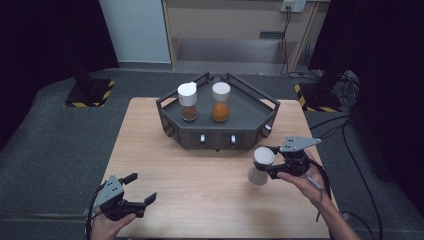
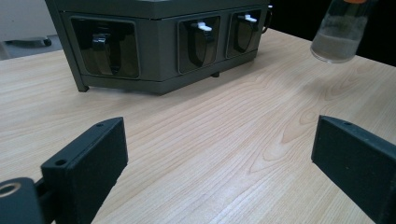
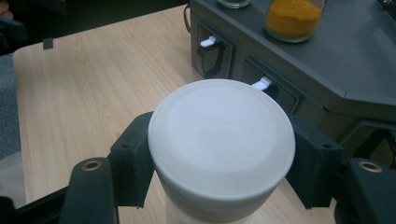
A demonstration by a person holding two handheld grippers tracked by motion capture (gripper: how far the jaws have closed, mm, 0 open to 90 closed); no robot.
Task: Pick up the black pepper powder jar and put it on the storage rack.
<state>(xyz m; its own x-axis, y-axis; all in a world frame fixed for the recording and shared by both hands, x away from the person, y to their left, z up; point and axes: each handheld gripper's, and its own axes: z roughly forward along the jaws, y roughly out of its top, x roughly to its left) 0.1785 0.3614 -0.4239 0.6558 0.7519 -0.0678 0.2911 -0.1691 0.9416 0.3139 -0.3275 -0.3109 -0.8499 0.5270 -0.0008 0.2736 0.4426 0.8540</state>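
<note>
My right gripper is shut on a white-lidded jar of pale powder and holds it tilted, off the table, right of centre. The right gripper view looks down on the jar's white lid clamped between both jaws. The jar's glass bottom hangs above the wood in the left gripper view. My left gripper rests open near the front left corner, nothing between its fingers. A dark grey rack at the table's back carries a brown spice jar and an orange spice jar.
The rack's front face has recessed slots with small white tabs. The wooden table ends close behind both hands. Cables trail off the right side onto the dark carpet.
</note>
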